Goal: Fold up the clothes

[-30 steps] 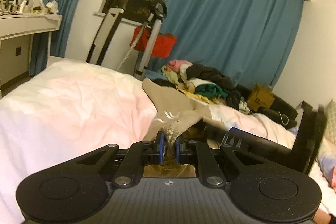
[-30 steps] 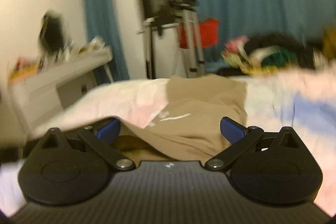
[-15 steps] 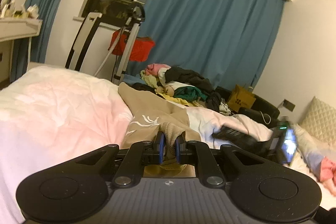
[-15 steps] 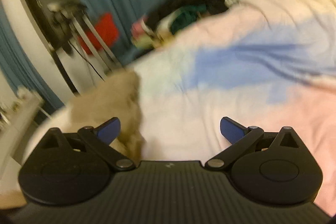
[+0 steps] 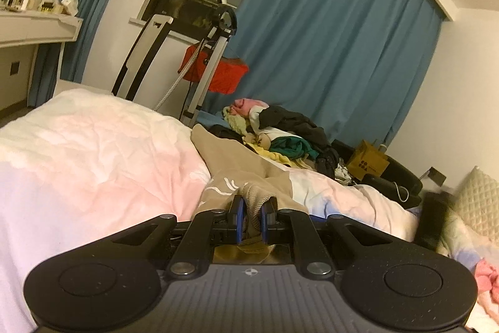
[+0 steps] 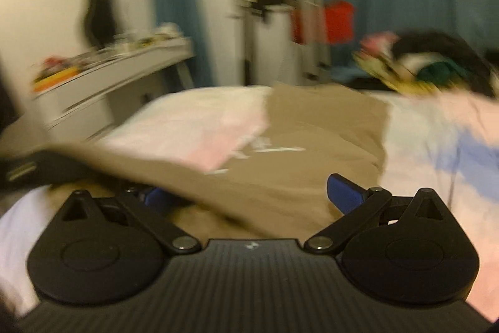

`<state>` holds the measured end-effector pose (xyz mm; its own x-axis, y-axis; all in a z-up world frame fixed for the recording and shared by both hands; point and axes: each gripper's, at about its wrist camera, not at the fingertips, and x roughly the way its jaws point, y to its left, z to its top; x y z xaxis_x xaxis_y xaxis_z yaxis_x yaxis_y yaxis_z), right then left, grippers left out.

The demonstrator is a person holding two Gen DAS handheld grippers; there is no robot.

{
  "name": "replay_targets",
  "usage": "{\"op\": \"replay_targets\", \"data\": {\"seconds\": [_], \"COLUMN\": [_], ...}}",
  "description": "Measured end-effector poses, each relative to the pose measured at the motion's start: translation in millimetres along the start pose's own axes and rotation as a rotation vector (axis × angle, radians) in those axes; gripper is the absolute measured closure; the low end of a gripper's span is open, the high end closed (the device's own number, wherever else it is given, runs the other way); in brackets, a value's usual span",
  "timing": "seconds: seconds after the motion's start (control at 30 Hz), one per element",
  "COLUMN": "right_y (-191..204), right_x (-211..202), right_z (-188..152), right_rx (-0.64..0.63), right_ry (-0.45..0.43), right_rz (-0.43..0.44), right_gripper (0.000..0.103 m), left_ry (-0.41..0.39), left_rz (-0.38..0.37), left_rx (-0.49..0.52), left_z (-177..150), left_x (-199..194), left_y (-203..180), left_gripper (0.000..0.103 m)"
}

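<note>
A tan sweatshirt (image 5: 237,164) with white print lies on the bed, stretching toward the far edge. My left gripper (image 5: 252,213) is shut on its ribbed hem, pinched between the blue pads. In the blurred right wrist view the same tan sweatshirt (image 6: 312,145) spreads in front of my right gripper (image 6: 249,192). That gripper is open, its jaws wide apart, with the near fabric edge lying between and over them. Its left pad is partly covered by cloth.
A pink, white and blue duvet (image 5: 93,161) covers the bed. A pile of mixed clothes (image 5: 280,136) sits at the far edge. Beyond are a folded treadmill (image 5: 140,58), a tripod with a red bag (image 5: 218,71), a white desk (image 6: 109,77), and a pillow (image 5: 477,202).
My right gripper has swung back from the bare duvet on the right to face the tan sweatshirt, still open. My left gripper keeps its hold on the hem; its view shifted slightly.
</note>
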<state>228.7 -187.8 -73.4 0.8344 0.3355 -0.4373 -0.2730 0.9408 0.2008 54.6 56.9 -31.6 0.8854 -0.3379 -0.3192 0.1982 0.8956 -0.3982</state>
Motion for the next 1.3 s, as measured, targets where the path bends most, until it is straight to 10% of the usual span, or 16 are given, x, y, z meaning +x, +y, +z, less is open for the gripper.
{"op": "replay_targets", "data": {"seconds": [0.47, 0.67, 0.83, 1.03, 1.3], "right_y": [-101, -105, -80, -27, -19], "right_x": [-42, -21, -60, -162, -179], "right_z": [3, -5, 17, 73, 52], "right_rx": [0.439, 0.340, 0.218, -0.003, -0.107], "right_ry": [-0.275, -0.049, -0.195, -0.531, -0.517], "right_rz": [-0.365, -0.474, -0.647, -0.576, -0.475], "right_gripper": [0.000, 0.000, 0.000, 0.000, 0.000], "left_ry": [-0.035, -0.079, -0.107, -0.129, 0.082], "left_rz": [-0.158, -0.247, -0.205, -0.216, -0.207], "left_rx": [-0.035, 0.031, -0.037, -0.106, -0.149], "left_z": [-10, -10, -2, 11, -7], "left_x": [-7, -23, -26, -32, -8], "left_y": [-14, -30, -15, 4, 10], "left_gripper": [0.093, 0.093, 0.097, 0.097, 0.096]}}
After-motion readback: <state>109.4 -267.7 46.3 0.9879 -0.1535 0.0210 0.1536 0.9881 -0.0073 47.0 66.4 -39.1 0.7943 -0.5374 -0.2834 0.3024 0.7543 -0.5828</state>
